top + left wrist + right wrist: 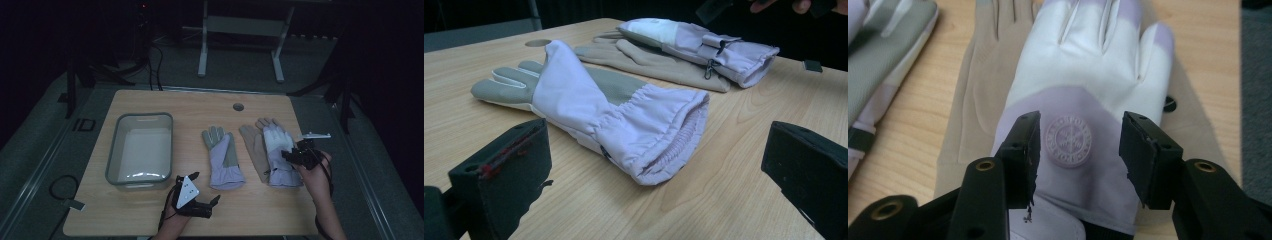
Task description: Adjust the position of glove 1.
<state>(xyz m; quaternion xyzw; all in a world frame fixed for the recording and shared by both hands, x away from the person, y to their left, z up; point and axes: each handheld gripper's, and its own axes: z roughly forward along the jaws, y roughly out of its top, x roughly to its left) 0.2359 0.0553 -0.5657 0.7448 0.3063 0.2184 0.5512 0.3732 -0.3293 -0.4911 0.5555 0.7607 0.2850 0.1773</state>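
three gloves on the wooden table, laid right of a grey plastic bin. two are lilac, one is tan.

left lilac glove: grey palm panel up, fingers pointing away from the person, cuff toward the near edge. in the left gripper view the same glove lies on its side, gathered elastic cuff gaping toward the camera.

right lilac glove: white back, lilac cuff, lying on top of the tan glove, which sticks out from under it on the left side. in the right gripper view the white back carries a round embossed snowflake badge, and the tan glove spreads flat beneath.

left gripper: low over the near table edge, just below and left of the left lilac glove's cuff. its own camera shows both jaws spread wide with bare table between them, nothing in the grip, the cuff lying just ahead of them.

right gripper: held over the cuff end of the right lilac glove. its own camera shows the jaws parted, standing either side of the badge, above the fabric. gripping nothing; whether the tips touch the fabric, can't tell.

bin interior pale, nothing in it. small round hole in the tabletop near the far edge.
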